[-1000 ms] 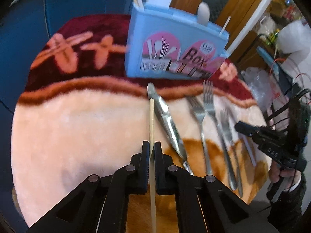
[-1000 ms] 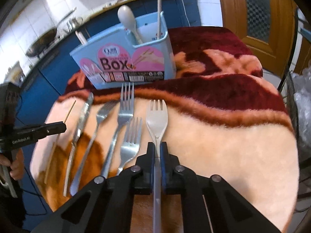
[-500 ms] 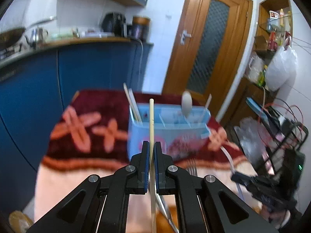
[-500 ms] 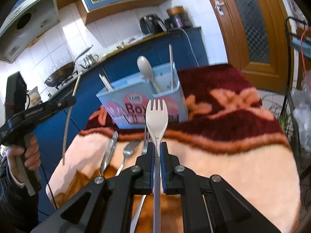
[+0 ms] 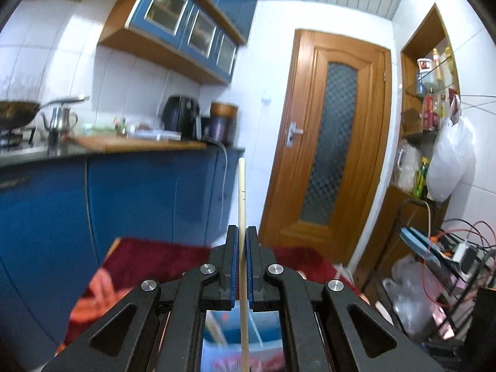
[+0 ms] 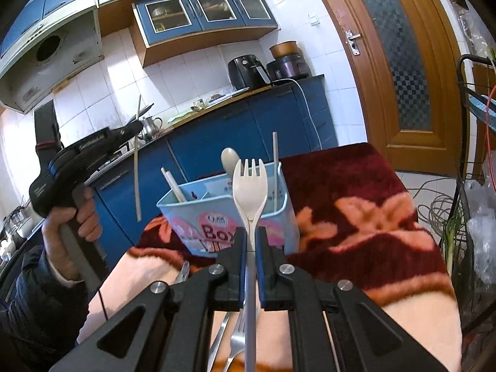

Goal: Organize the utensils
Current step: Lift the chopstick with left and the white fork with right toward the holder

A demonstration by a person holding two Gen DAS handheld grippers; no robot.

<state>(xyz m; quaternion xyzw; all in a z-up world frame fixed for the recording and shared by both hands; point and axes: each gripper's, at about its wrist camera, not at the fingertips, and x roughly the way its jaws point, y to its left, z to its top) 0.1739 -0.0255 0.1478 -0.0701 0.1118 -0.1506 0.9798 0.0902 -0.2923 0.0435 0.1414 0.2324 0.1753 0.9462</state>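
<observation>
Some things already stand in the blue box: a spoon and a few sticks. Metal forks lie on the blanket on the counter, so I think there is more to put away. The left tongs pinch a thin chopstick, held up high over the box. The right tongs squeeze a cream plastic fork by its handle, just in front of the box.

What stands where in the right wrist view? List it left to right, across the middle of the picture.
Left hand-held gripper gripping a thin wooden chopstick → two white sticks in the light-blue utensil box → cream plastic fork in the right hand-held gripper → dark-red floral blanket → wooden door.
</observation>
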